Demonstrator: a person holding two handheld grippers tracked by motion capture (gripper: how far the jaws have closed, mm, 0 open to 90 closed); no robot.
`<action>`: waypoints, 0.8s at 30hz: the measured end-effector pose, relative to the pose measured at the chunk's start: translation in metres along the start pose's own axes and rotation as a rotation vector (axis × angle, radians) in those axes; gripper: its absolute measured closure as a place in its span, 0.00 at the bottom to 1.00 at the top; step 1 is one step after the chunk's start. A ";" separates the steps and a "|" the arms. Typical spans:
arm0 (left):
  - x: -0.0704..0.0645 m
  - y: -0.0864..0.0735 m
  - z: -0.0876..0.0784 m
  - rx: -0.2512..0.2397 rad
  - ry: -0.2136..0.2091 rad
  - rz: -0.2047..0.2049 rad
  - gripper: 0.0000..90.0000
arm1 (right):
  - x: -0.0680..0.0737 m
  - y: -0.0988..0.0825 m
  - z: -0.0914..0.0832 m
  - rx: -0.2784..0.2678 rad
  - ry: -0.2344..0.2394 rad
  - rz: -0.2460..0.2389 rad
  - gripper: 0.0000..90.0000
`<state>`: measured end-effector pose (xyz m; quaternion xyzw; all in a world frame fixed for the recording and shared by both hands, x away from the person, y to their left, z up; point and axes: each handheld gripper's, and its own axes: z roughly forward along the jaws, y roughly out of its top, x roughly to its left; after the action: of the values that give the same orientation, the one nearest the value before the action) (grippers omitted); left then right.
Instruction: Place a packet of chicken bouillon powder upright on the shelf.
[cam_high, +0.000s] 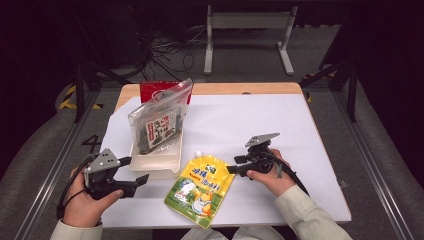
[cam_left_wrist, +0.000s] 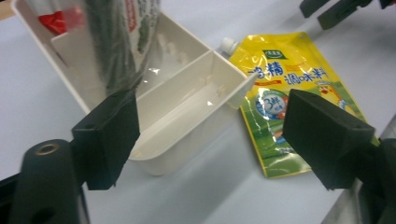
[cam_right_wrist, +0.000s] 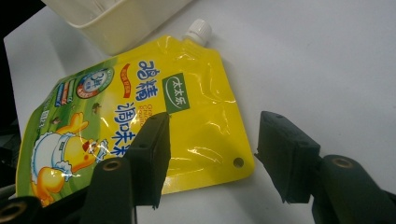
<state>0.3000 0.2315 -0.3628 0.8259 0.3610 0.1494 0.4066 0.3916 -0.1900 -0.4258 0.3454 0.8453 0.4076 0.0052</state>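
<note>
Yellow flat spouted plastic pouch (cam_high: 201, 189) with blue characters and a cartoon chick lies flat on the white desk (cam_high: 280, 125), bottom centre of the high view, white screw cap pointing to the upper left, just beside the cream plastic divided tray (cam_high: 156, 161). Right gripper (cam_high: 233, 165), mid-right of the high view, points left at the pouch's upper right edge; in the right gripper view its jaws are parted and grasping nothing, one jaw over the pouch's printed face, the other over bare desk past the pouch edge. Left gripper (cam_high: 141, 170), lower left of the high view, jaws released and empty, near the tray's front corner. Clear zip bag of dark dried contents (cam_high: 159, 120) stands tilted in the tray, a red packet (cam_high: 150, 91) behind it.
</note>
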 end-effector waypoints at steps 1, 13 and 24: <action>-0.002 0.000 0.001 0.010 -0.010 0.006 0.25 | -0.001 -0.001 0.002 0.006 0.001 0.004 0.49; -0.016 -0.011 0.013 0.028 -0.100 0.038 0.42 | -0.003 -0.006 0.015 0.046 0.020 0.036 0.49; -0.025 -0.025 0.036 0.090 -0.208 0.022 0.58 | -0.004 -0.007 0.016 0.048 0.030 0.045 0.48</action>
<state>0.2901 0.2032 -0.4041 0.8581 0.3142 0.0511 0.4029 0.3949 -0.1844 -0.4426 0.3581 0.8468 0.3925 -0.0249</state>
